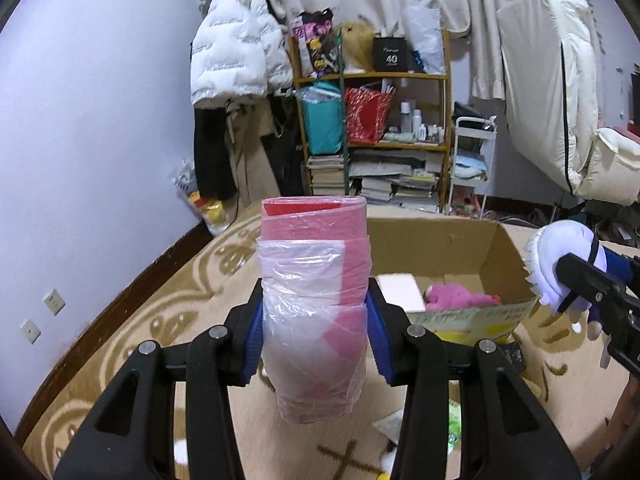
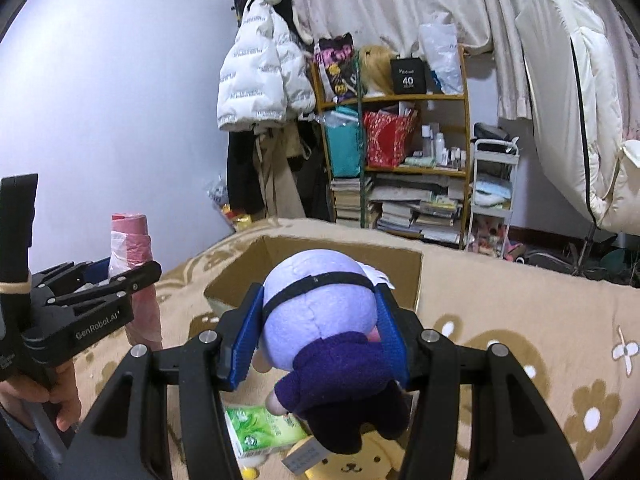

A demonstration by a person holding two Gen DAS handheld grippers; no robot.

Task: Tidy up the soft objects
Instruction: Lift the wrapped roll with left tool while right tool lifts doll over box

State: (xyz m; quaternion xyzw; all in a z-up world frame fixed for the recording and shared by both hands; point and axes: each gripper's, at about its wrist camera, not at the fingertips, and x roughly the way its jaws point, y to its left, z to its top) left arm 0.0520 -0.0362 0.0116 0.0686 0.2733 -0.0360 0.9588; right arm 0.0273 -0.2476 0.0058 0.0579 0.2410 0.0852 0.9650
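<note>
My left gripper is shut on a roll of pink plastic bags and holds it upright above the blanket, left of an open cardboard box; the roll also shows in the right wrist view. A pink plush toy and a white box lie in the cardboard box. My right gripper is shut on a plush doll with a pale lilac head and dark purple body, held just before the box. The doll shows at the right in the left wrist view.
A beige patterned blanket covers the surface. A green tissue pack and a yellow plush lie below the right gripper. Behind stand a cluttered shelf, a coat rack with a white jacket and a white cart.
</note>
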